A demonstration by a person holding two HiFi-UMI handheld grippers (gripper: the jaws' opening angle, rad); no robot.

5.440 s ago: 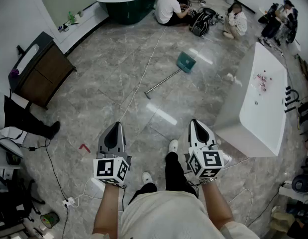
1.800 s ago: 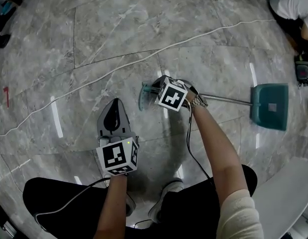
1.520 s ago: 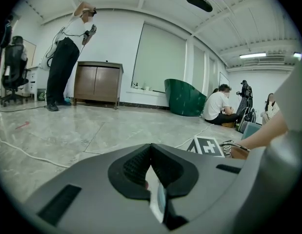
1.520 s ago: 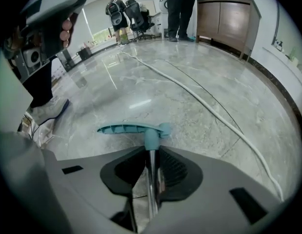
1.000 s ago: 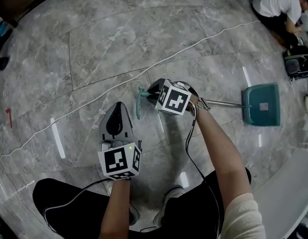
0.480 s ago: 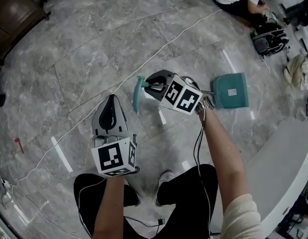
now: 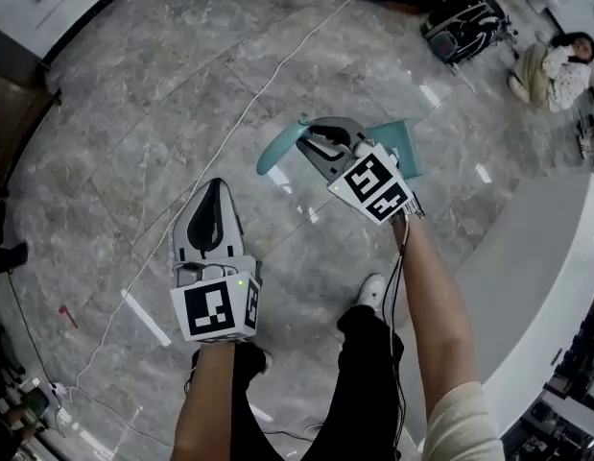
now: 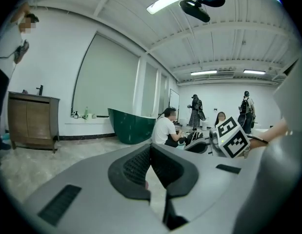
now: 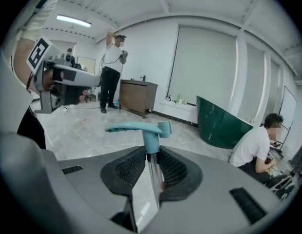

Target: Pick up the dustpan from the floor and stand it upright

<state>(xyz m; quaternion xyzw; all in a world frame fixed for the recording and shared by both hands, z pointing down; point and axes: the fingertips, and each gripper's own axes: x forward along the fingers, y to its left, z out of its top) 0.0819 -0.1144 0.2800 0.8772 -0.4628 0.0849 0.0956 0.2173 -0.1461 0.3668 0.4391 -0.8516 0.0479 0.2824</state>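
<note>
Standing on the big grey floor (image 7: 133, 113), one person holds two grippers. One green tub (image 9: 221, 126) sits by the wall. One blue-green dustpan (image 7: 400, 137) has its pan down low, its thin pole squeezed tight in the right gripper (image 7: 312, 139). The left gripper (image 7: 212, 192) is closed on nothing

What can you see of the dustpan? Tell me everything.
The dustpan is teal and plastic-looking, with a thin silvery shaft ending in a curved teal grip. The right gripper is shut on the shaft just below the grip, fingers on both sides. It stands steeply, grip up, pan low and partly hidden by the gripper. Whether the pan touches the floor can't be told.
</note>
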